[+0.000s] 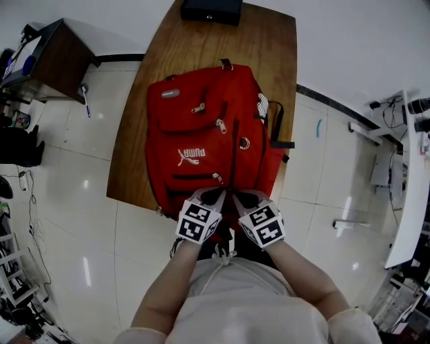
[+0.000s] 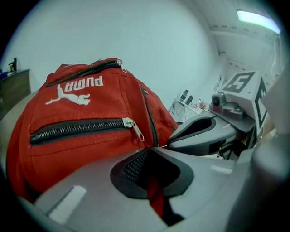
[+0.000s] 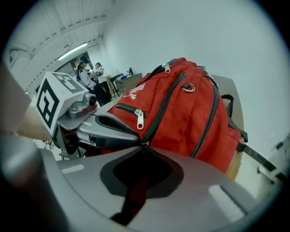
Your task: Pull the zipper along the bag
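Red backpack [image 1: 201, 144] flat on wooden table [image 1: 269, 47], front pocket [image 1: 191, 189] zipped, contents hidden

A brown wooden table [image 1: 191, 54] stands on a glossy floor of pale tiles [image 1: 67, 222] that mirror the lamps, in a room with plain white walls [image 2: 136, 41]. A black box [image 1: 211, 10] sits at the table's far end. A dark desk [image 1: 57, 57] stands to the left and a white counter [image 1: 406, 201] to the right. A strip light [image 2: 258, 18] glows overhead.
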A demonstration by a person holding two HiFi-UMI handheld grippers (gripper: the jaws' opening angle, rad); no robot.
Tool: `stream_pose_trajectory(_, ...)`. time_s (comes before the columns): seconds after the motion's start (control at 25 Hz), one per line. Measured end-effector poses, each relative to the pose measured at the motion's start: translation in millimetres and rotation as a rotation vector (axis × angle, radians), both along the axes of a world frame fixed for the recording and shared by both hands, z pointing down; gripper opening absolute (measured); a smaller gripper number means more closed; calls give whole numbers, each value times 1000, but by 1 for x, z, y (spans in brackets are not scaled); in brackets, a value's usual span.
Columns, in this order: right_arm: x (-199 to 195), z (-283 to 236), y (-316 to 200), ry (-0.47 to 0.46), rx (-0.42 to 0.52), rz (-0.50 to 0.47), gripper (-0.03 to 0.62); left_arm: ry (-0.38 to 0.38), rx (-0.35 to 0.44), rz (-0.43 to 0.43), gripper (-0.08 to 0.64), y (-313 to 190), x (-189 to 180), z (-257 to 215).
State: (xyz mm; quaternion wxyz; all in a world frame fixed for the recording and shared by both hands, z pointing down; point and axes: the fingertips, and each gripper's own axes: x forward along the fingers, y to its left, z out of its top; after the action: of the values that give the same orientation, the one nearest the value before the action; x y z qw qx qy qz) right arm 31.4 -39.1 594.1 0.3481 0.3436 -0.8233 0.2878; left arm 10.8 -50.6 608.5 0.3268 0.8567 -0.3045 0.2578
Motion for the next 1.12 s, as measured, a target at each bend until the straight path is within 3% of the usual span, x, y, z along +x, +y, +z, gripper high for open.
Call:
stream_pose_trajectory(0.28,7,-7,0,86,80,-288,10,9,-30,18,7,1,1,1)
stream_pose_trajectory(0.48,12,-6,-9,101,75,-410,9,7,-44,20,6,-1,2,2)
stream_pose_trajectory(0.84,14,-10,-20,-28,-53,-600,9,-16,-42,17,6,0,1,4)
stream_pose_trajectory(1.12,16,-14,-30,-32,-117,-734,9,-35,-44,5,6,-1,1,6)
